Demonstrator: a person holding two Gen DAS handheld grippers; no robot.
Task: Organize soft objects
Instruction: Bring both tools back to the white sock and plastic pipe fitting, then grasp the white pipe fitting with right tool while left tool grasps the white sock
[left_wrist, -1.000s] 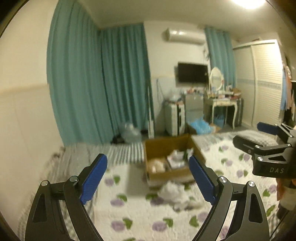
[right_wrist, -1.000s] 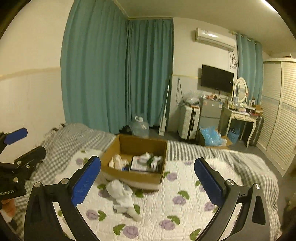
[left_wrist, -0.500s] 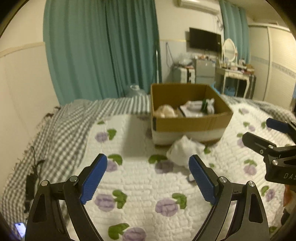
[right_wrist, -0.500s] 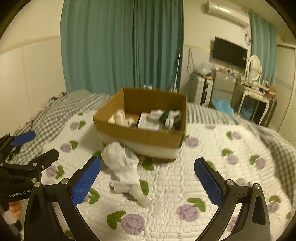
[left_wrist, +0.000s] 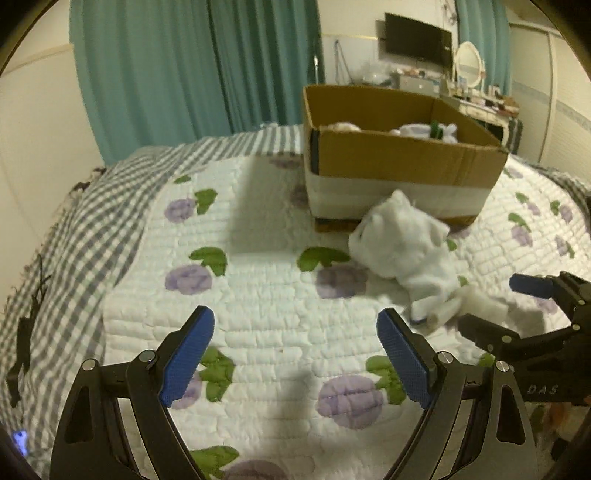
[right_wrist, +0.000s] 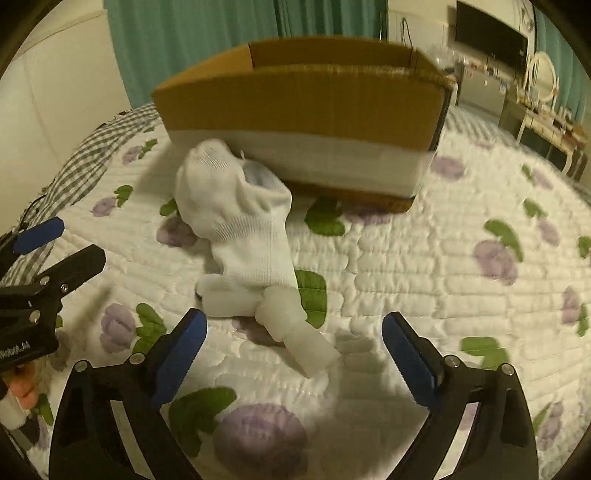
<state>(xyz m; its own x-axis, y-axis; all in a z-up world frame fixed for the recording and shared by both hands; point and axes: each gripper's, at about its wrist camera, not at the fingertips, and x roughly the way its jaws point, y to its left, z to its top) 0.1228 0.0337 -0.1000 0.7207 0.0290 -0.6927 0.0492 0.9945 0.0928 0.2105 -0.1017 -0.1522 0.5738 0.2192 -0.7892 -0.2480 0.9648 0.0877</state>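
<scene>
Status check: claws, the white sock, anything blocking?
Left claw open, empty. Right claw closing, nothing gripped. White sock on quilt against cardboard box. Path clear.

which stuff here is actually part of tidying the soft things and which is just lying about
Part of the job:
white socks on the quilt
cardboard box behind them, soft items inside

Just lying about:
teal curtains
wall TV
dressing table with oval mirror
floral quilt

Setting: home bedroom. Bed with white quilt (left_wrist: 280, 310), purple flower print, over grey checked blanket (left_wrist: 92, 221). Teal floor-length curtains (left_wrist: 192, 70). Wall-mounted TV (left_wrist: 417, 38); dressing table with oval mirror (left_wrist: 468, 62), cluttered top. Cardboard box (left_wrist: 399, 155) on bed.
</scene>
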